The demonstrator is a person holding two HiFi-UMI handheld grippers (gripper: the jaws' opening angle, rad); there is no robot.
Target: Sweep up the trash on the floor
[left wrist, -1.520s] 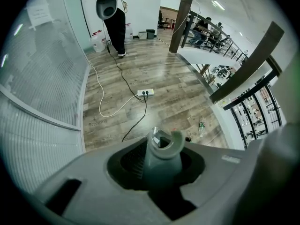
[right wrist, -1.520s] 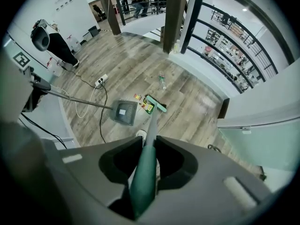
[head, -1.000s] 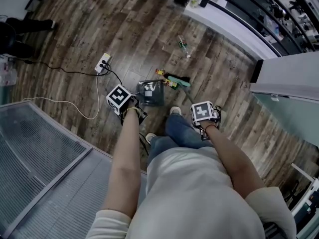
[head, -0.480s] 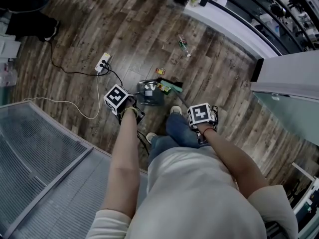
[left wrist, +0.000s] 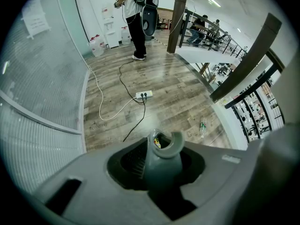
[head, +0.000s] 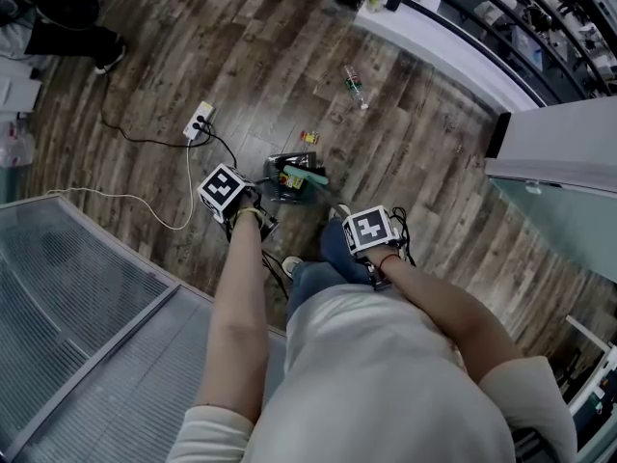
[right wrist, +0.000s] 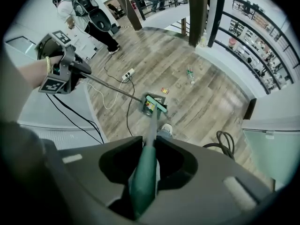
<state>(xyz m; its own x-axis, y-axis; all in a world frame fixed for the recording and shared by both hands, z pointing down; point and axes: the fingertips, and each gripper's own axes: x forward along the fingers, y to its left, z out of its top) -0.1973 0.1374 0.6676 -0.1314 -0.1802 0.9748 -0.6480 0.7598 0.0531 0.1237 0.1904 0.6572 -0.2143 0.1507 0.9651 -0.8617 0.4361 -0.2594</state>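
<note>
Two hand-held grippers are in play, and both are loaded. The left hand-held gripper (left wrist: 161, 170) is pressed tight around the grey dustpan handle (left wrist: 164, 146), which rises straight up between its jaws. The right hand-held gripper (right wrist: 143, 168) is clamped on the green grip of the broom handle (right wrist: 150, 123), whose shaft runs down to the floor (head: 405, 152).

Down there sits one dark dustpan (head: 280, 189), just ahead of the person's two shoes (head: 337, 212). The single green broom head (head: 307, 175) lies across the pan's mouth, touching it. Yellow trash (head: 287, 180) shows inside the pan, under the broom head; how many pieces I can't tell.

Out on the wood boards, two bits of litter lie loose. One small yellow-and-red wrapper (head: 308, 137) is near the pan's far side. One clear plastic bottle (head: 355, 85) lies on its side, well apart, closer to the white ledge.

To the left, one white power strip (head: 201, 119) rests on the floor with a black cable (head: 145, 141) running off it. One other person (left wrist: 136, 18) stands in the background.
</note>
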